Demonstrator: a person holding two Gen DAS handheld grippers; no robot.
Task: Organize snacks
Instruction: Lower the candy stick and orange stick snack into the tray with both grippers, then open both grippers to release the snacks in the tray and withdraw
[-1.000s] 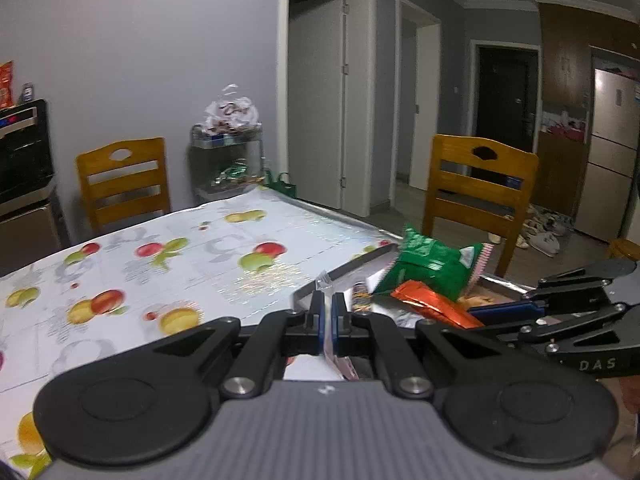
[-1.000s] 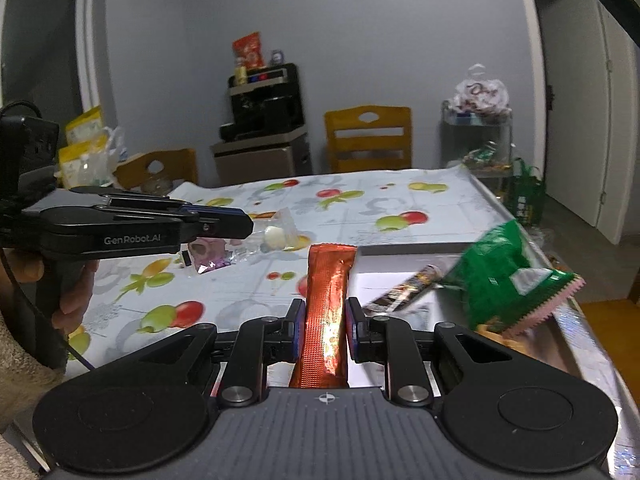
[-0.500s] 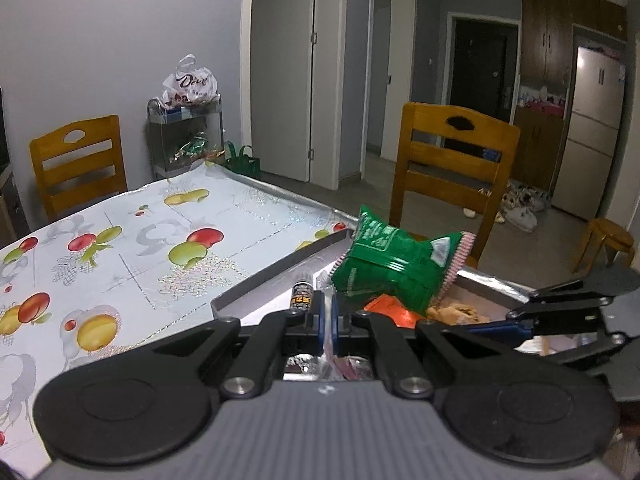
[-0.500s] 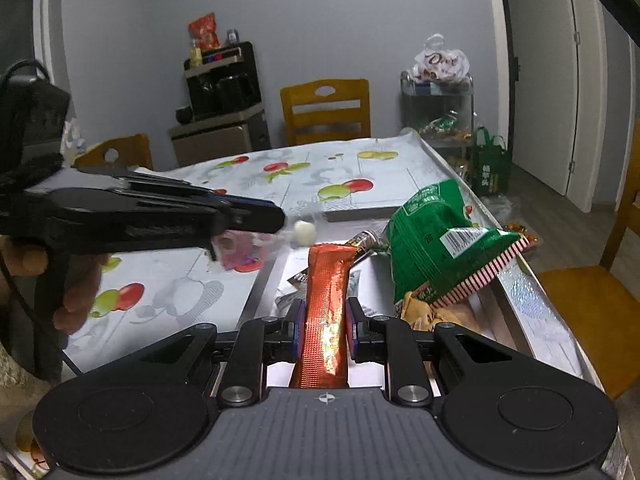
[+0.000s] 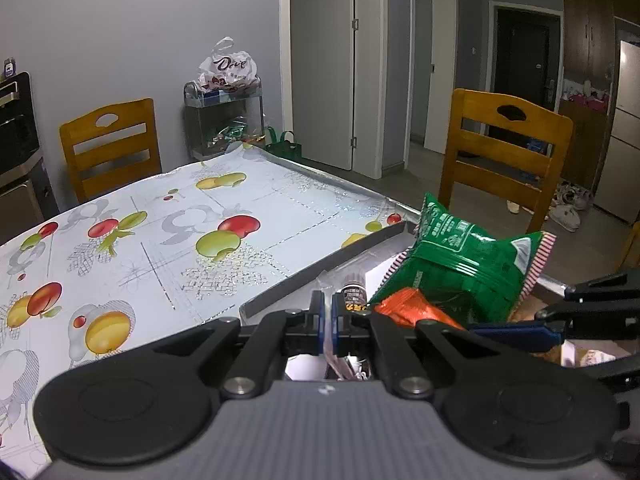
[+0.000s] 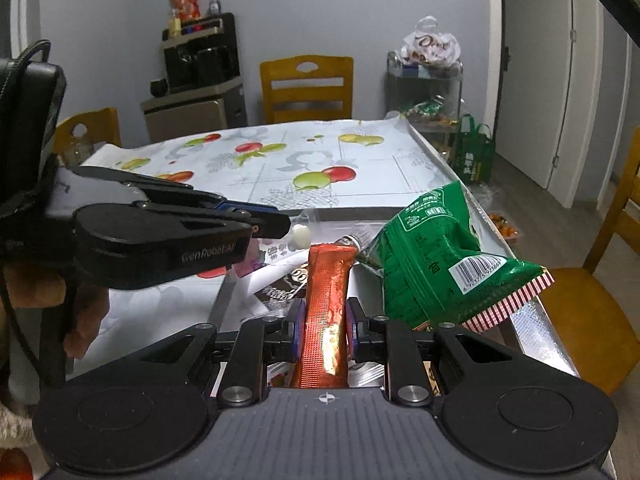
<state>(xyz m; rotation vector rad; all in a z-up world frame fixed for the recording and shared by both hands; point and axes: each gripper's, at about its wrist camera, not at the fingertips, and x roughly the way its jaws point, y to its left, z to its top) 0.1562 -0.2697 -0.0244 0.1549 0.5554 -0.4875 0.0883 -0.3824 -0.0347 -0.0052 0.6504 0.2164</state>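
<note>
Fruit-print counter (image 5: 168, 240) behind, your tools now hang over the tray (image 5: 320, 276): right tool (image 6: 321, 326) clamps the orange stick (image 6: 328, 292), left tool (image 5: 328, 320) pinches what looks like a clear candy wrapper (image 6: 294, 234); release next.

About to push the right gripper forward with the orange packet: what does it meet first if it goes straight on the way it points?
Probably the dark snack wrappers lying in the grey tray: the right gripper, shut on the orange packet, points down into it. The green bag sits just to the right; depth is unclear.
</note>
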